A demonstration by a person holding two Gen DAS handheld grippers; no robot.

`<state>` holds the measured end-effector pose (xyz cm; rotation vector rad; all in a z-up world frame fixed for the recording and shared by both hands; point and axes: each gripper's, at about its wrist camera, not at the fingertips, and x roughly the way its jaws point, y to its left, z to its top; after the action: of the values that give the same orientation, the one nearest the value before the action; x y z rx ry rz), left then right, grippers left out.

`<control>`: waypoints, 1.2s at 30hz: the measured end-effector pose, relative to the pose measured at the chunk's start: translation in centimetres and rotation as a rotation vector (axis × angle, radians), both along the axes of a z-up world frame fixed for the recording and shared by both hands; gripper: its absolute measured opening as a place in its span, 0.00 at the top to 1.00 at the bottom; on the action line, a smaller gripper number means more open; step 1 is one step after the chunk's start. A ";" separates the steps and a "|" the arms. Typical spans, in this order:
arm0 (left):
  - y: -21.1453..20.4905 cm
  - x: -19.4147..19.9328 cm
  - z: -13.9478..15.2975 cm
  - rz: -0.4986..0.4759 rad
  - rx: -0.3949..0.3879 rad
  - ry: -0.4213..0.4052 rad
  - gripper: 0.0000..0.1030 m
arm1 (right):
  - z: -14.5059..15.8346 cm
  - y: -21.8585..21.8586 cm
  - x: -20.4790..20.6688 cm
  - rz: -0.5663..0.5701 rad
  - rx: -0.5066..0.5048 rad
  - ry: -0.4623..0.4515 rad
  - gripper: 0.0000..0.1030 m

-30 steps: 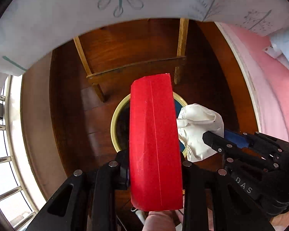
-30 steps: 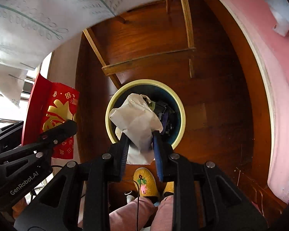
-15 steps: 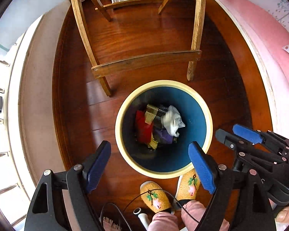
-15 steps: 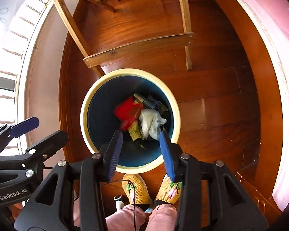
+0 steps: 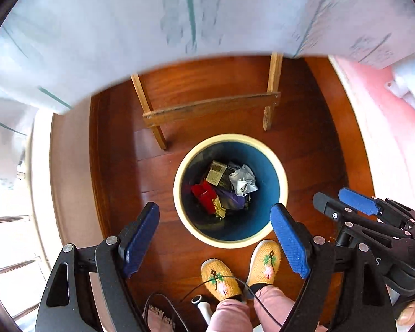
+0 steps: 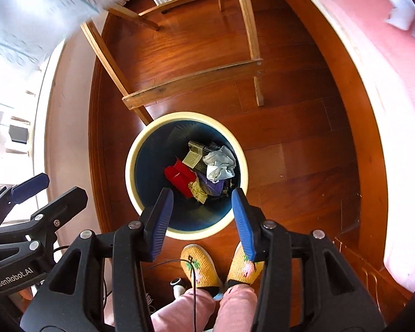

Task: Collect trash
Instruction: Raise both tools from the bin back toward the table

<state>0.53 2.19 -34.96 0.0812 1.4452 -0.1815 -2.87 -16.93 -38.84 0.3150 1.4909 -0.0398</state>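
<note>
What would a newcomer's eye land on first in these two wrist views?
The round bin with a cream rim and blue inside stands mid-floor, holding a red packet and a crumpled white paper. The left gripper is open and empty above it. Yellow embroidered slippers sit just below the bin.

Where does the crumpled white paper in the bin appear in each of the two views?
Left wrist view: the crumpled white paper lies in the bin, just right of centre.
Right wrist view: the same paper lies at the bin's upper right, slightly above picture centre.
Shared landmark: the red packet, lower left of the paper in both.
</note>
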 end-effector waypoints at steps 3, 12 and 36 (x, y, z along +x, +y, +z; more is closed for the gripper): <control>-0.1 -0.2 3.7 -0.002 -0.013 -0.015 0.19 | 3.2 -0.1 -0.2 -0.007 0.004 -0.005 0.57; 0.6 -0.7 15.8 -0.040 -0.054 -0.090 0.19 | 14.3 0.9 -0.4 0.002 0.004 -0.062 0.51; 4.8 -0.2 40.0 -0.093 -0.137 -0.434 0.19 | 40.3 3.3 0.6 0.024 -0.081 -0.441 0.49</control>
<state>0.37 7.03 5.00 0.0708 0.9943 -0.3186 -2.29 -13.64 1.48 0.2229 1.0527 -0.0106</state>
